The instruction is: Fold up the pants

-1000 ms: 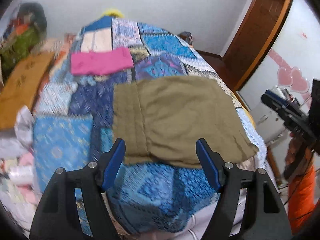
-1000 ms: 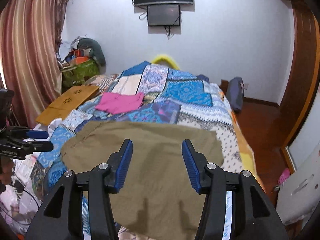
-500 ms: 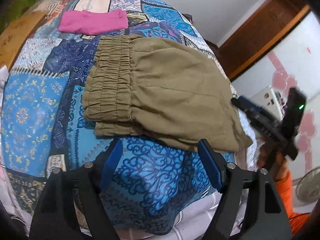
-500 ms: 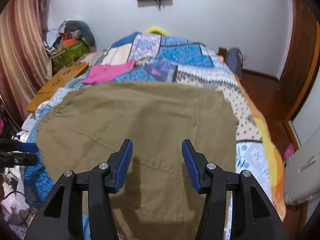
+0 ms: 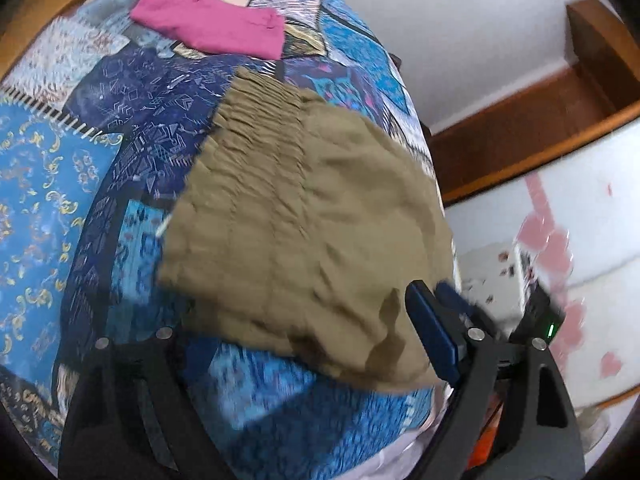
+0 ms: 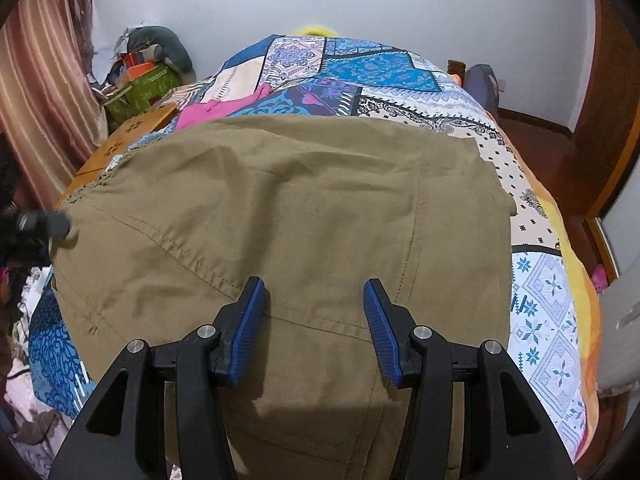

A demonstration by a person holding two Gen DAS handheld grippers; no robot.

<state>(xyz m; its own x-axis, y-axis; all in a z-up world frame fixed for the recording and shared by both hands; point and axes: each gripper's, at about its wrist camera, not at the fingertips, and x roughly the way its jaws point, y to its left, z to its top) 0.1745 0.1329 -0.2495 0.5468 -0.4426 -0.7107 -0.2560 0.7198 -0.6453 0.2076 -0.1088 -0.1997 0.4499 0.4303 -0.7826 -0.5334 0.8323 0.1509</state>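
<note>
Olive pants [image 6: 296,208] lie folded flat on the patchwork quilt [image 6: 540,312]; their gathered elastic waistband [image 5: 256,120] is at the far left end. My right gripper [image 6: 314,320] hovers close over the near part of the cloth, open, with nothing pinched. My left gripper [image 5: 304,336] is at the waistband-side near edge with its jaws opening. Its right pad [image 5: 432,336] shows beside the cloth and its left tip is hidden under the pants' edge. In the right wrist view the left gripper [image 6: 44,224] is a dark blur at the pants' left corner.
A folded pink garment [image 5: 212,28] lies farther up the bed. A wooden board [image 6: 120,148], a pile of clutter [image 6: 148,72] and a curtain [image 6: 40,80] are on the left. A wooden door frame [image 6: 612,120] and a white cabinet with pink hearts [image 5: 560,240] are on the right.
Both grippers have sunk closer to the pants, which now fill more of each view. The left gripper rolled, its jaws spread wider, and it reached the pants' near edge.
</note>
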